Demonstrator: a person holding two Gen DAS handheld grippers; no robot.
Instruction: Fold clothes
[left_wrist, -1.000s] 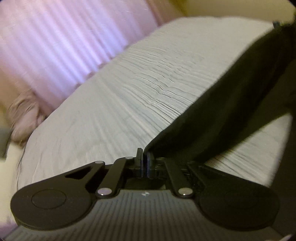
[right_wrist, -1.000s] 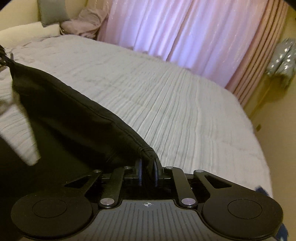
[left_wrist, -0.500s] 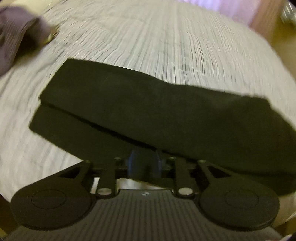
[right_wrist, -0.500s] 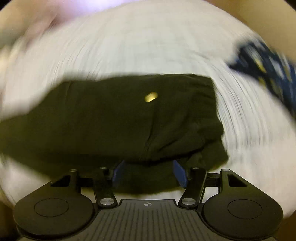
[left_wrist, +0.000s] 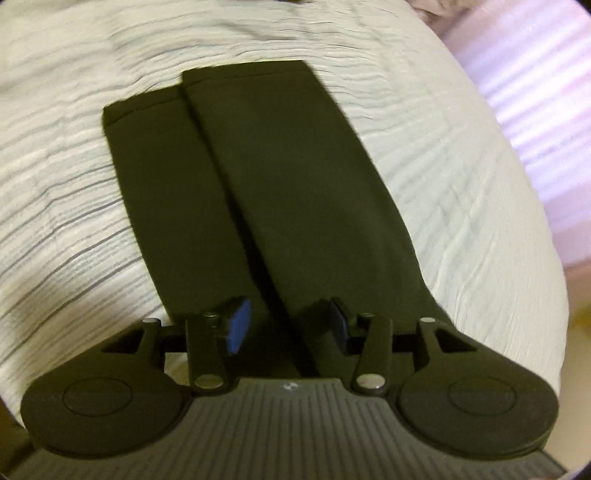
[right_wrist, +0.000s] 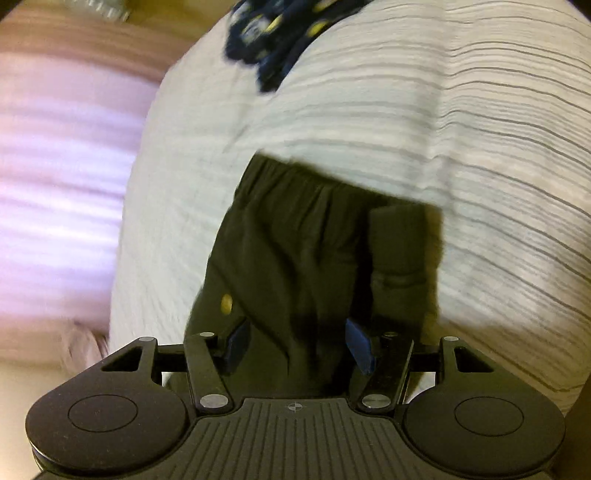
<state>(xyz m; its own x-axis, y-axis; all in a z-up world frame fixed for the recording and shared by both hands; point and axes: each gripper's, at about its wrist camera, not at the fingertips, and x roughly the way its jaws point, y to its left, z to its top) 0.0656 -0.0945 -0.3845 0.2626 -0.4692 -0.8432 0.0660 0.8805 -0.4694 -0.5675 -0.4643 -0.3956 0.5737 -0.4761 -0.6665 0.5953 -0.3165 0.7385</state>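
Note:
Black trousers (left_wrist: 280, 192) lie flat on the white ribbed bedspread (left_wrist: 461, 206), folded lengthwise, one leg on the other. The leg ends point away in the left wrist view. My left gripper (left_wrist: 286, 325) hovers open over the trousers, blue pads (left_wrist: 238, 325) apart, with nothing between them. In the right wrist view the gathered waistband end (right_wrist: 314, 236) of the trousers lies ahead, with a small yellow spot (right_wrist: 226, 302) on the cloth. My right gripper (right_wrist: 297, 345) stands open above it and holds nothing.
A dark blue patterned garment (right_wrist: 280, 40) lies on the bedspread (right_wrist: 480, 122) beyond the waistband. Pink curtains (left_wrist: 546, 122) hang past the bed's edge. Bare bedspread extends on both sides of the trousers.
A second ago both grippers held the trousers in the air. They laid them on the bed, opened, and now both views are turned along the trousers' length.

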